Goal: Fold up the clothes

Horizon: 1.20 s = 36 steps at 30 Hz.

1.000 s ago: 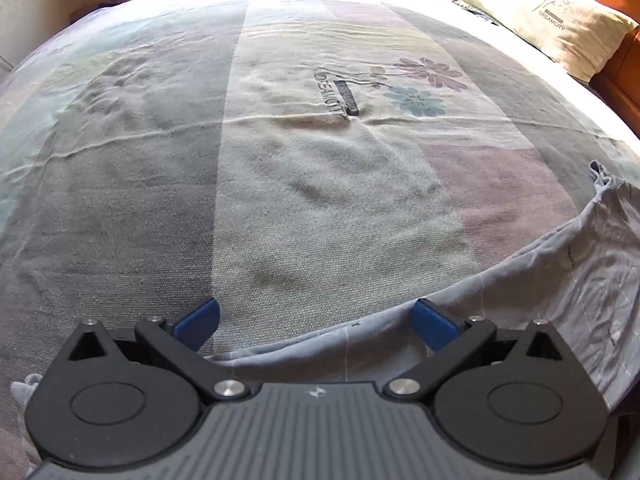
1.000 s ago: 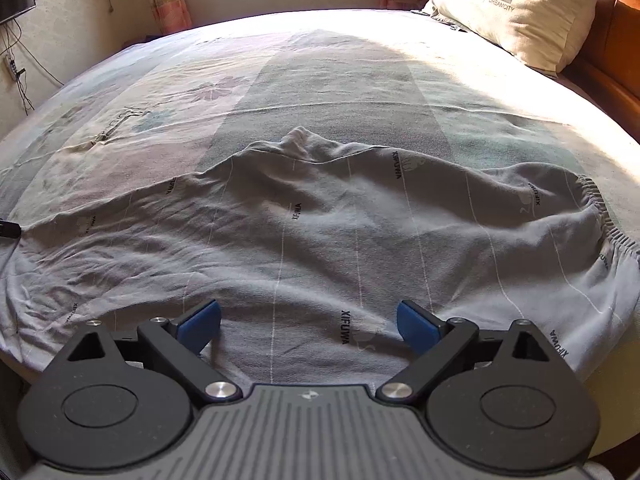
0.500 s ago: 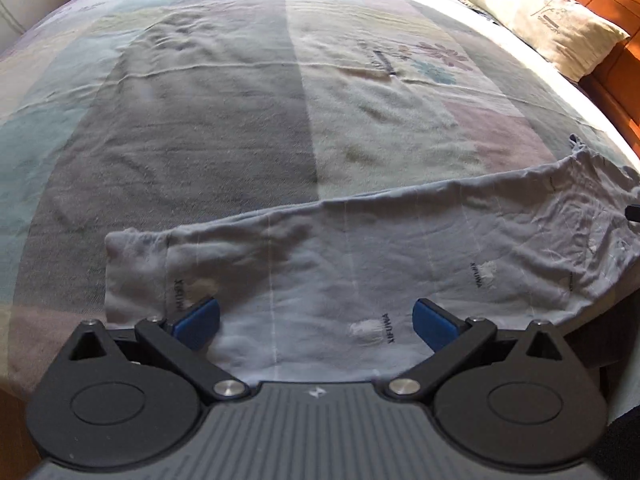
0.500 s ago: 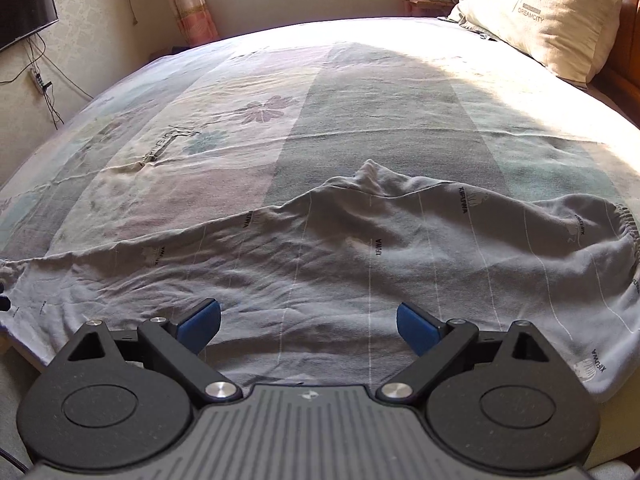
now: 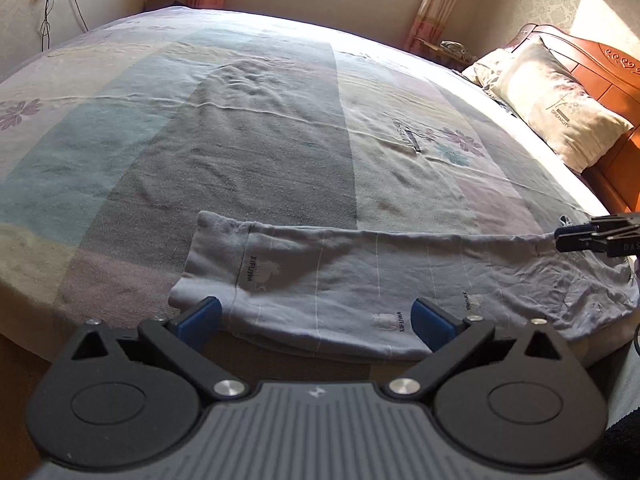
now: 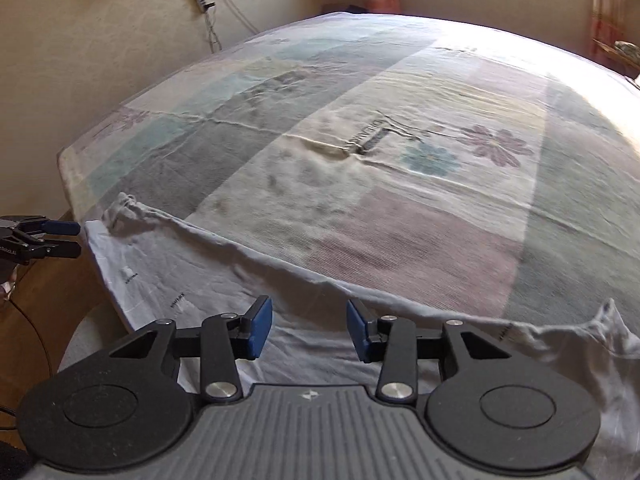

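Note:
Grey trousers (image 5: 360, 280) printed with small logos lie stretched along the near edge of the bed, leg cuff (image 5: 216, 248) at the left. My left gripper (image 5: 316, 318) hovers just before the leg with its jaws wide open and nothing between them. In the right wrist view the same trousers (image 6: 192, 276) run from the cuff (image 6: 124, 208) to a bunched end (image 6: 608, 320). My right gripper (image 6: 308, 326) is above the cloth, jaws partly closed with a clear gap, holding nothing. Each gripper shows in the other's view: the right gripper (image 5: 592, 236) and the left gripper (image 6: 44, 236).
A patchwork bedsheet (image 5: 260, 140) with flower prints covers the bed. A pillow (image 5: 560, 120) leans on the orange wooden headboard (image 5: 612, 76) at the far right. Cables hang on the wall (image 6: 204, 4) past the bed's far corner. Wooden floor (image 6: 52, 300) lies beside the bed.
Both grippers have drawn back from the trousers and turned, so the whole leg now shows. The right gripper's jaws have narrowed from wide open. The left gripper's jaws stay wide.

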Motion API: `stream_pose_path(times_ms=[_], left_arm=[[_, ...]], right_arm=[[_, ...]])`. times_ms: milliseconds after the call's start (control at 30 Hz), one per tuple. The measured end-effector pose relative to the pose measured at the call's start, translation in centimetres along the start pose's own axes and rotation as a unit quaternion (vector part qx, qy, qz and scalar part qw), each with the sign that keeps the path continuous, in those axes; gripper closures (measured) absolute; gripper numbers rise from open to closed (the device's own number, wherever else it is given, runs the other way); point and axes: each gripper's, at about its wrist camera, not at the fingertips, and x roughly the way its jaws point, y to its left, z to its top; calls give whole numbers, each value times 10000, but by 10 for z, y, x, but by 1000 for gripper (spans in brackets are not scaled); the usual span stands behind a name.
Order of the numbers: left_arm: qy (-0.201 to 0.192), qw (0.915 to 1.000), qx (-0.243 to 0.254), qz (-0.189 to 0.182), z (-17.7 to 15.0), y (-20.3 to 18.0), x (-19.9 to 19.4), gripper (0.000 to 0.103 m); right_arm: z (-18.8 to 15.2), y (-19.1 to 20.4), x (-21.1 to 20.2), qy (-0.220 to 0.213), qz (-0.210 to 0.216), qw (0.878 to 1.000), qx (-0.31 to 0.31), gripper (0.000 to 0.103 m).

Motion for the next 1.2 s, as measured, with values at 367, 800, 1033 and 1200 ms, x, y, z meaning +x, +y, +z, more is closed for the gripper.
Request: stream_pose_path(times_ms=[367,800,1033,1200], left_arm=[[-23,9990,-216,401,-27,12,-5,2],[-261,9991,-157,294,-17,17,2,2],[-235,9994,-149,192,-19,15,5,2],[-203,9996,-171,134,-19,14,8,2]], right_arm=[[97,126,143,586,1558,9651,-2023,83],[87,158,171,744,1601,9370,-3014,92],[90,158,162,506,1442,9434,-2943,97],[94,151,156,356,1304,9534,-2696,95]])
